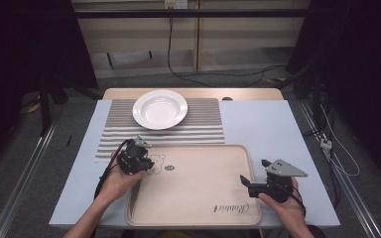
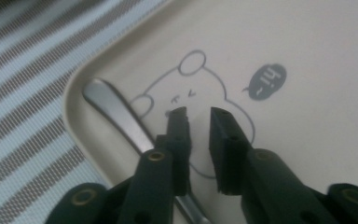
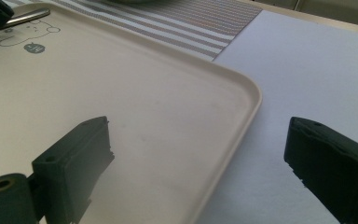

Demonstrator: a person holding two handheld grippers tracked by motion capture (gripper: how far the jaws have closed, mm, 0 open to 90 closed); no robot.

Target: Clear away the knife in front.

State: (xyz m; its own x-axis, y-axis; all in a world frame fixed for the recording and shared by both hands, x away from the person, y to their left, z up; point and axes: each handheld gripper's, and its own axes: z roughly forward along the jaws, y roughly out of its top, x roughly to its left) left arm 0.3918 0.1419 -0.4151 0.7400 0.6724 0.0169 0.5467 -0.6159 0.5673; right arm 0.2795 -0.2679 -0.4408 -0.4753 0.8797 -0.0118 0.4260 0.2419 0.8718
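Observation:
A beige tray (image 1: 193, 183) with a bear drawing lies at the table's near edge. In its far left corner rests a metal utensil handle (image 2: 116, 114), running under one jaw of my left gripper (image 2: 199, 114). That gripper (image 1: 138, 159) hovers low over the bear drawing, its jaws a narrow gap apart with nothing between them. My right gripper (image 1: 254, 171) is wide open and straddles the tray's right rim (image 3: 242, 93). In the right gripper view (image 3: 199, 126) the handle (image 3: 16, 18) shows far off at the top left. Which utensil it is stays hidden.
A white plate (image 1: 159, 109) sits on a striped placemat (image 1: 203, 126) beyond the tray. A pale blue cloth (image 1: 263, 124) covers the table's right side. Cables trail on the floor behind and to the right.

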